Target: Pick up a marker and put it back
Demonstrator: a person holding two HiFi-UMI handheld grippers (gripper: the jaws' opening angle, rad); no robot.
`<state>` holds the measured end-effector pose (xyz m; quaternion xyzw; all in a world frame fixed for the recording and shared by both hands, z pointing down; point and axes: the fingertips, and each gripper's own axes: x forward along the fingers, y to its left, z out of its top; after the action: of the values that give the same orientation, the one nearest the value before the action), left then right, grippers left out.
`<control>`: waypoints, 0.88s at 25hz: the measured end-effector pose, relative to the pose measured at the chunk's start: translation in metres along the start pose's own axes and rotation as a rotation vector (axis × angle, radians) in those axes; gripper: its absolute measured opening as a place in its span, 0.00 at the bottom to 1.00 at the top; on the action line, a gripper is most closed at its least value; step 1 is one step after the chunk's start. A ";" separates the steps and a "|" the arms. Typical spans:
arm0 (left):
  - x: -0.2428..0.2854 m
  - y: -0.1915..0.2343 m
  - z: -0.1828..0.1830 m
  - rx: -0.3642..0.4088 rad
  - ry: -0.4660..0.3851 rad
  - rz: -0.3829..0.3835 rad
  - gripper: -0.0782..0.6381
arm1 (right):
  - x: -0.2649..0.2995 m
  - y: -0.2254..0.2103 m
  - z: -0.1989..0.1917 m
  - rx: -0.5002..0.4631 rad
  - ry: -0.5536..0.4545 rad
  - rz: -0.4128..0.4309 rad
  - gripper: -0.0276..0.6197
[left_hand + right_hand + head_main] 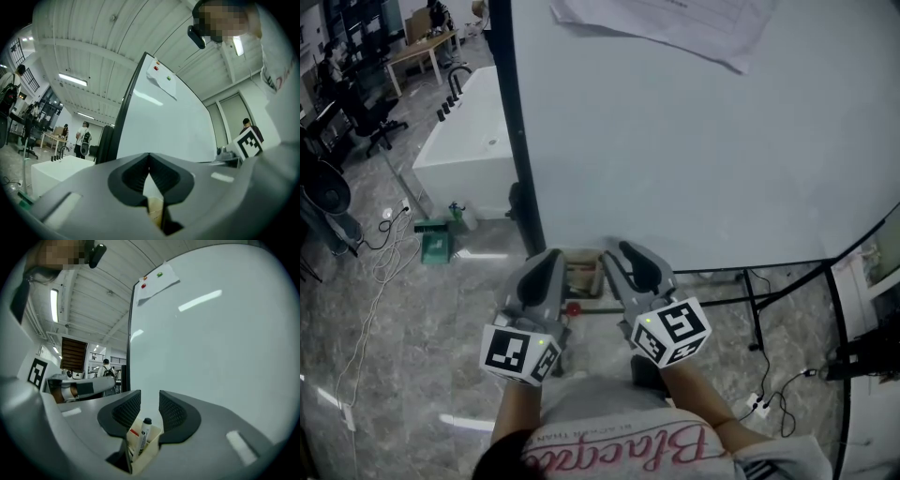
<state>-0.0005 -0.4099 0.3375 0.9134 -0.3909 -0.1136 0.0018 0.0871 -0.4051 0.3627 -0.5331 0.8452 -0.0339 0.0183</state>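
Right gripper (149, 400) jaws released, standing apart. A marker (143, 434) sits ungripped between them, in a box (146, 458). Left gripper (149, 160) jaws clenched together, tips touching.

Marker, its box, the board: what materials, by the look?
Marker: smooth white barrel, black cap; likely plastic.
Box: matte beige, thin flat walls; cardboard or thin wood, can't tell which.
Board: glossy white, mirrors the ceiling lights; probably a coated panel.

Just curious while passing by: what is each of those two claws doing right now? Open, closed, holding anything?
Left gripper: shut, empty.
Right gripper: open; the marker stands in its box, not gripped.
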 end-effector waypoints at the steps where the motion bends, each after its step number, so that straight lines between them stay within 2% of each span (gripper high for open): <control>1: 0.001 -0.001 0.001 0.000 -0.002 -0.003 0.11 | -0.004 0.000 0.008 -0.003 -0.023 -0.006 0.20; 5: 0.003 -0.007 0.003 0.001 -0.006 -0.018 0.11 | -0.019 0.000 0.024 -0.029 -0.064 -0.039 0.13; 6: 0.003 -0.008 0.002 0.000 -0.006 -0.021 0.11 | -0.022 0.000 0.024 -0.035 -0.066 -0.045 0.06; 7: 0.004 -0.009 0.002 0.000 -0.005 -0.024 0.11 | -0.024 0.000 0.024 -0.039 -0.066 -0.046 0.05; 22: 0.002 -0.021 0.004 0.006 -0.006 -0.041 0.11 | -0.039 0.005 0.014 -0.046 -0.025 -0.053 0.05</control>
<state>0.0152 -0.3966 0.3315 0.9208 -0.3725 -0.1152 -0.0045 0.1006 -0.3683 0.3482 -0.5559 0.8311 -0.0082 0.0155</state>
